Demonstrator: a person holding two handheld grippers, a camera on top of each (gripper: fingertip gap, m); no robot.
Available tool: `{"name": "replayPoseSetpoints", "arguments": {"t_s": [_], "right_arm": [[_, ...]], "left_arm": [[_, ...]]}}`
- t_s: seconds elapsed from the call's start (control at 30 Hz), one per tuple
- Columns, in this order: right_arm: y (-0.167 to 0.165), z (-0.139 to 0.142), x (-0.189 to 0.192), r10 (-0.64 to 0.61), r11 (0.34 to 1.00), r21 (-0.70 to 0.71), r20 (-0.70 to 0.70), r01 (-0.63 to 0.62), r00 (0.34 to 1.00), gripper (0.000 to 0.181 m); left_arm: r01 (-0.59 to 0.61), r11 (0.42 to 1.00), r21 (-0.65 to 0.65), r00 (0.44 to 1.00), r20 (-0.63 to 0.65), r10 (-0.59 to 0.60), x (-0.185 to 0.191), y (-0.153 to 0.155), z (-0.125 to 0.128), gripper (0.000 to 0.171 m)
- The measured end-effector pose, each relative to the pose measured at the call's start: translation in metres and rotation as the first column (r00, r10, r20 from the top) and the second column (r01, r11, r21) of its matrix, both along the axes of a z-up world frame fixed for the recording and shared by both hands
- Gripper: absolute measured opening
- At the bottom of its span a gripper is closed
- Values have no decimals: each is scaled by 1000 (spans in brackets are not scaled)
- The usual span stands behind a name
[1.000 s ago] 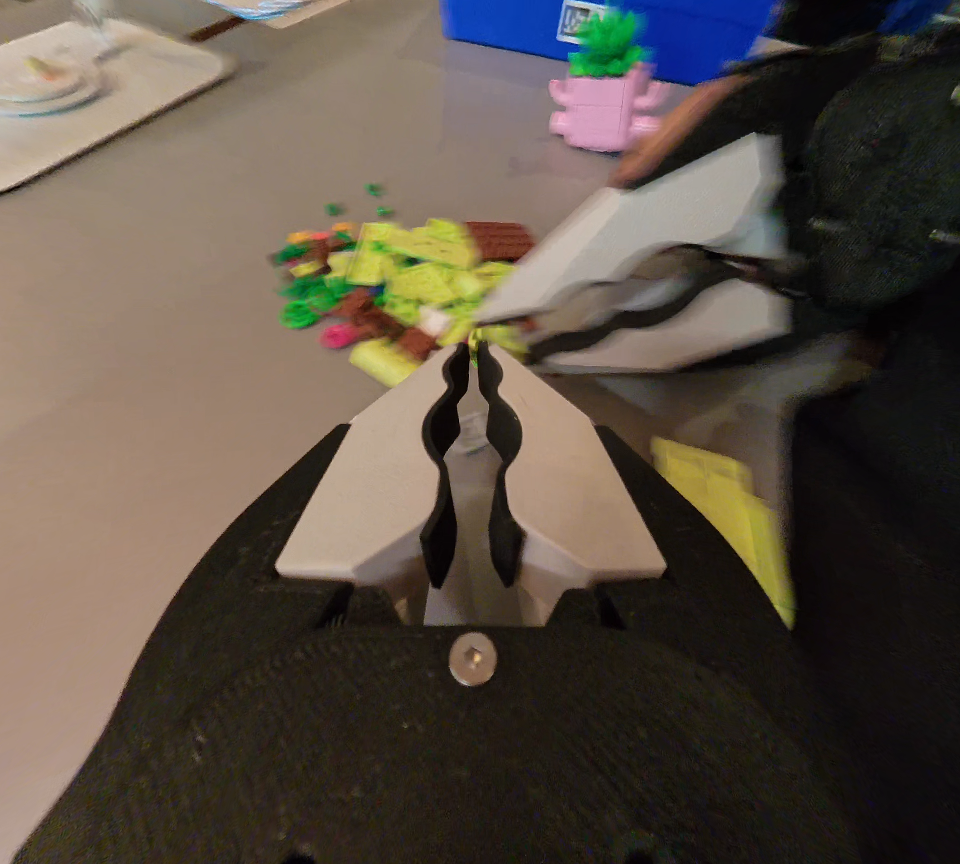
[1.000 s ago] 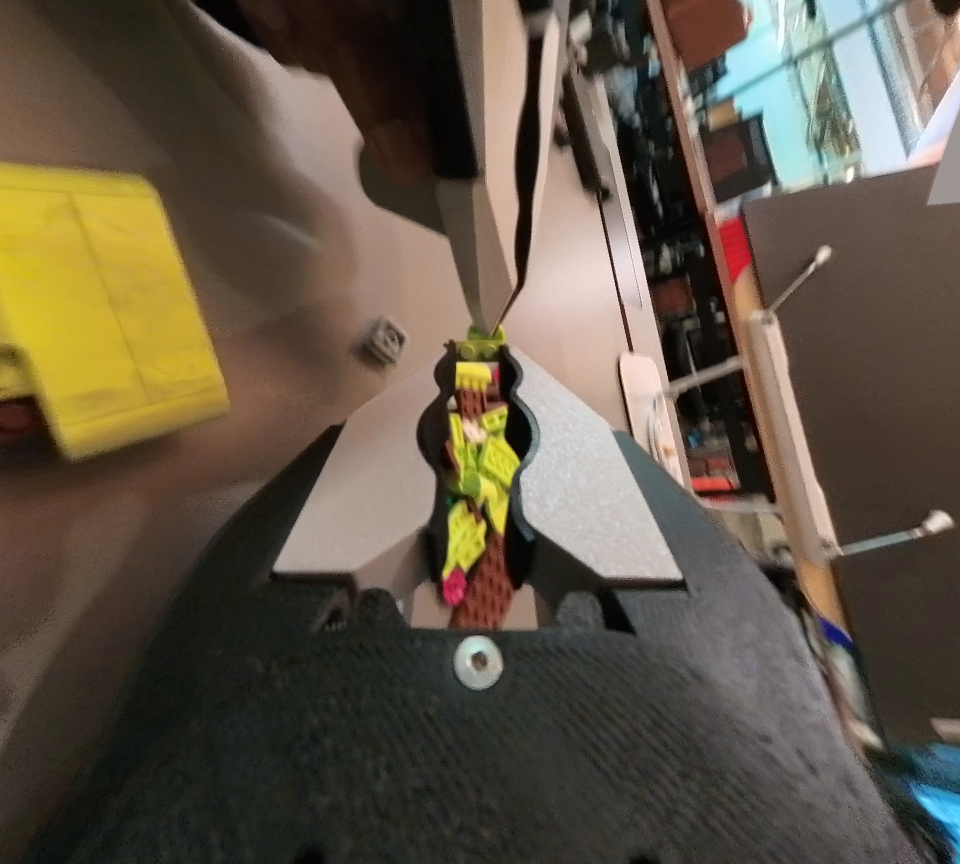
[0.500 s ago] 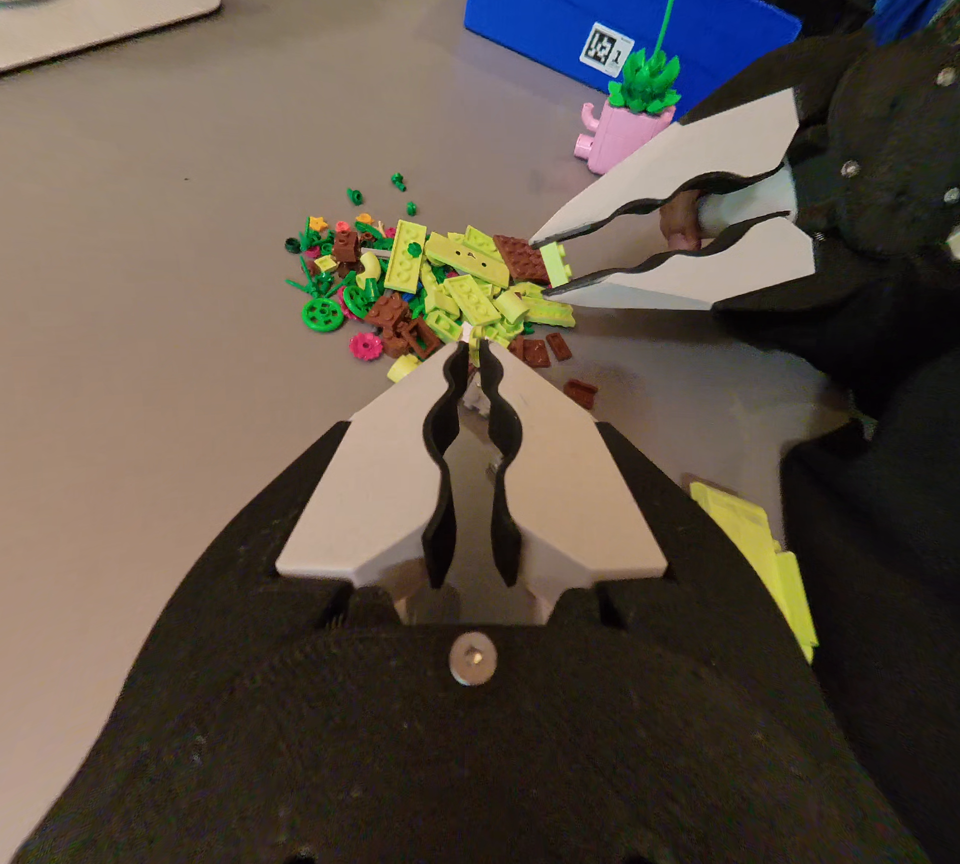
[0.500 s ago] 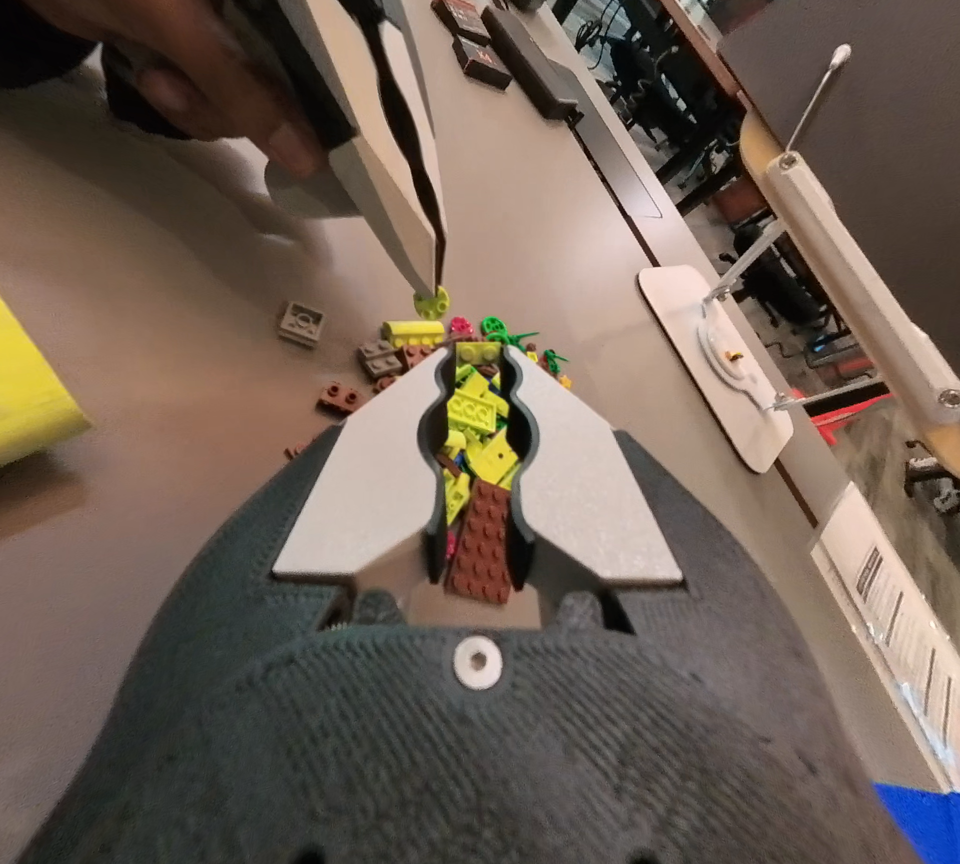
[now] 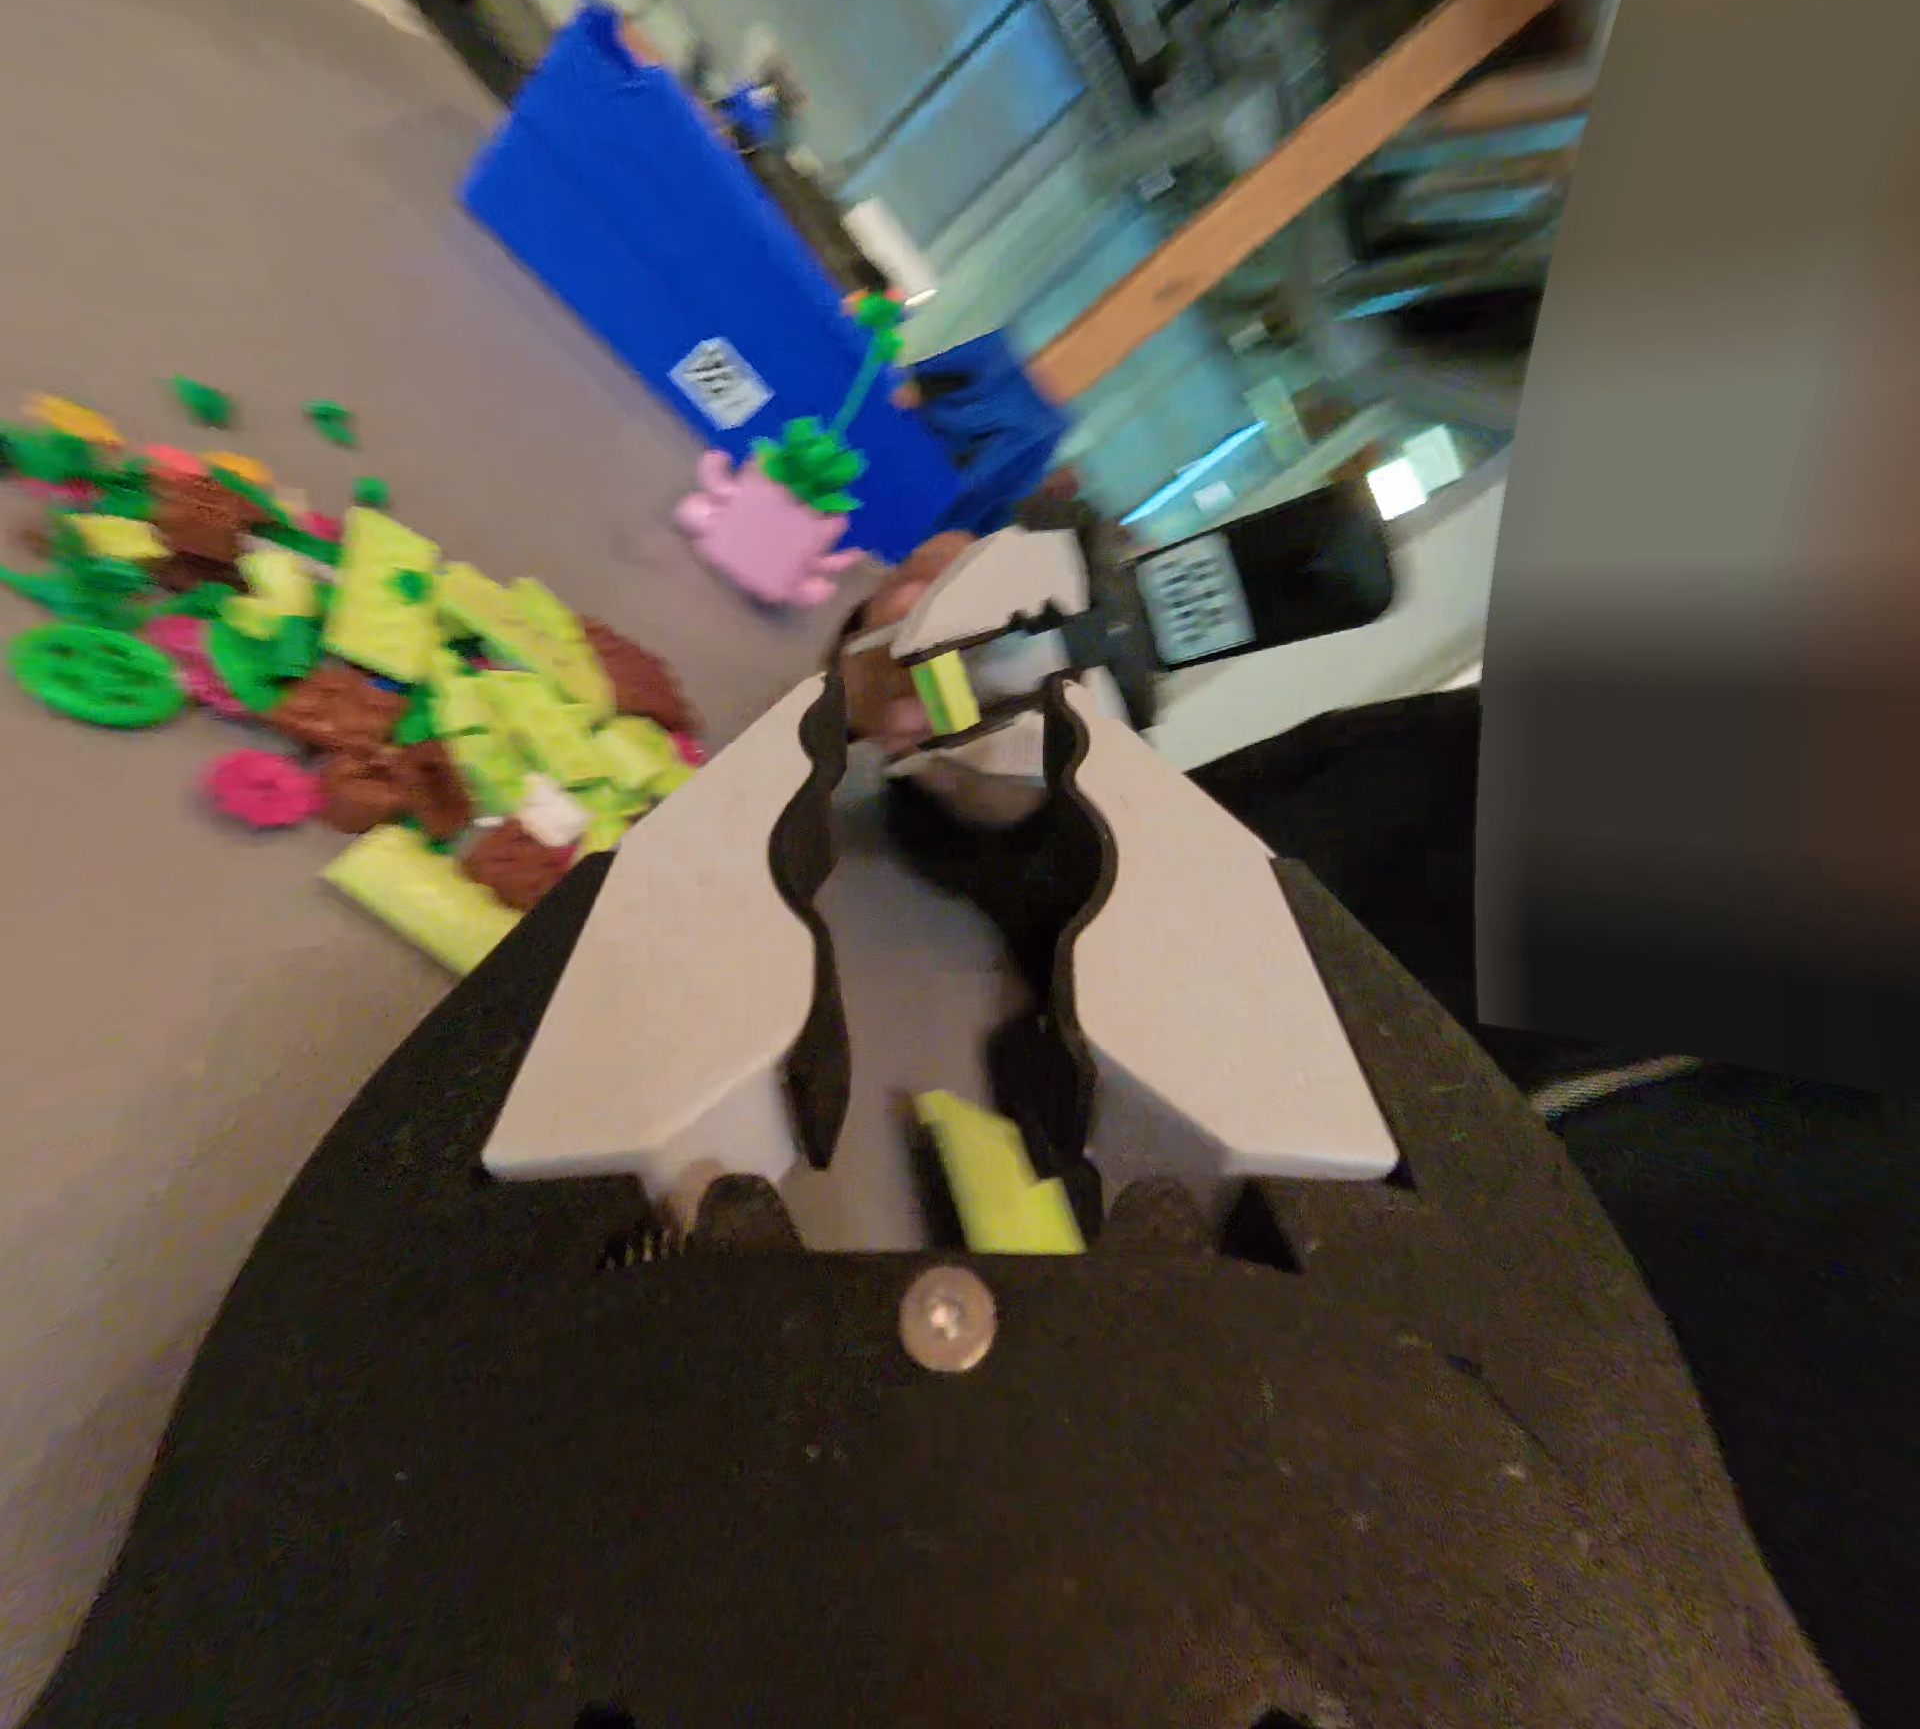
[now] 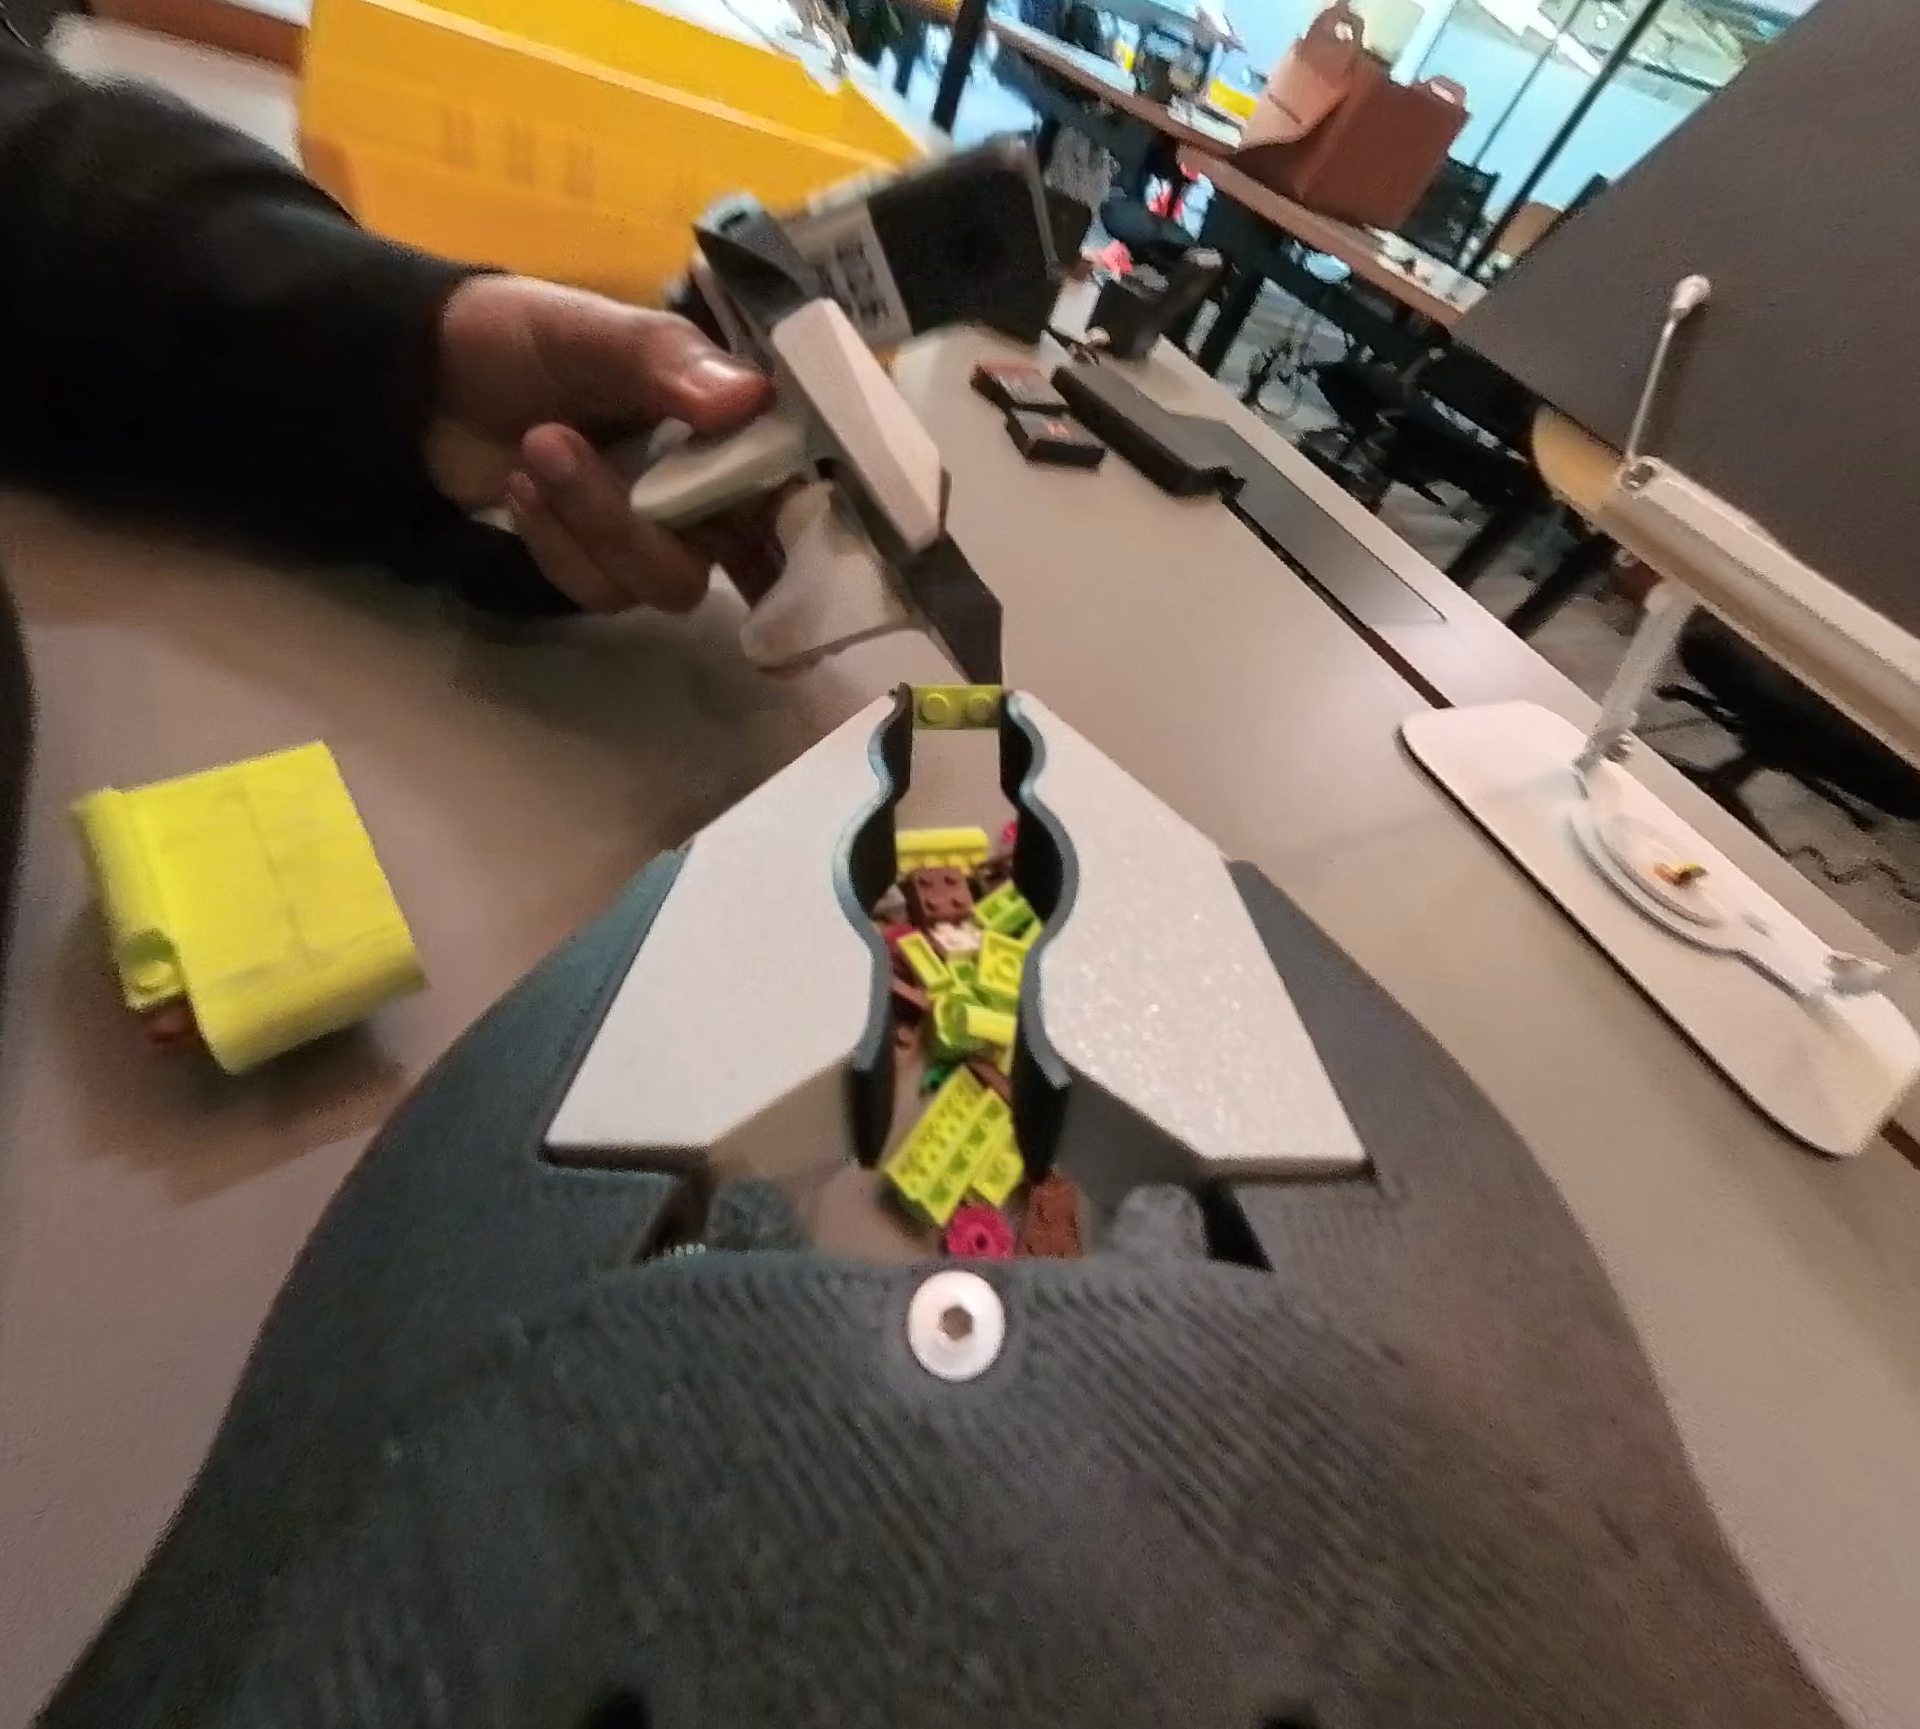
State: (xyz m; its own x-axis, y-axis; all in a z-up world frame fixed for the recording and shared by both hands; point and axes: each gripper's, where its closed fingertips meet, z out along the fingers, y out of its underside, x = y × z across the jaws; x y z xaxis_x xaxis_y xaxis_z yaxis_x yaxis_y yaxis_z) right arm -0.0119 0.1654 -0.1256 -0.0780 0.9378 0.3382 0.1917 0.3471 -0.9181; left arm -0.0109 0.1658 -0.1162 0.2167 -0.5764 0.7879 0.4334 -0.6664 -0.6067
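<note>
Brick pile (image 5: pixel 343 671) blurred, cut off at left wrist view's left edge.

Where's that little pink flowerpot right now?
In the left wrist view the pink pot stands on the grey table, just in front of the blue bin, right of the brick pile.

Right gripper (image 6: pixel 953 705): fingertips clamped on a small lime brick, raised off the table.
Left gripper (image 5: pixel 940 711): jaws parted, empty, tilted.
Left hand (image 6: pixel 582 443): dark-sleeved, wrapped around that gripper's handle, far left.
</note>
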Motion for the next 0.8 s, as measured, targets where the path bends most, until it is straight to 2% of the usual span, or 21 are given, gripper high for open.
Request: {"name": "replayPoseSetpoints", "arguments": {"t_s": [0.07, 0.13, 0.27, 0.43, 0.8], "right_arm": [[-6, 7, 0, 41, 998, -46, -43, -43, 998, 14], [-10, 12, 1, 72, 994, -73, -79, -78, 994, 14], [-18, 16, 1, 115, 990, -72, -109, -123, 987, 15], [-26, 17, 0, 141, 988, -39, -123, -147, 982, 14], [-24, 16, 3, 143, 989, -5, -105, -145, 984, 19]], "left_arm": [[63, 997, -40, 977, 207, -53, -4, -6, 14, 32], [101, 992, -70, 958, 275, -78, -3, -8, 14, 32], [171, 982, -80, 953, 267, -144, 12, -17, 11, 29], [210, 974, -86, 932, 317, -173, 16, -21, 13, 5], [193, 977, -95, 938, 310, -155, 12, -19, 12, 3]]}}
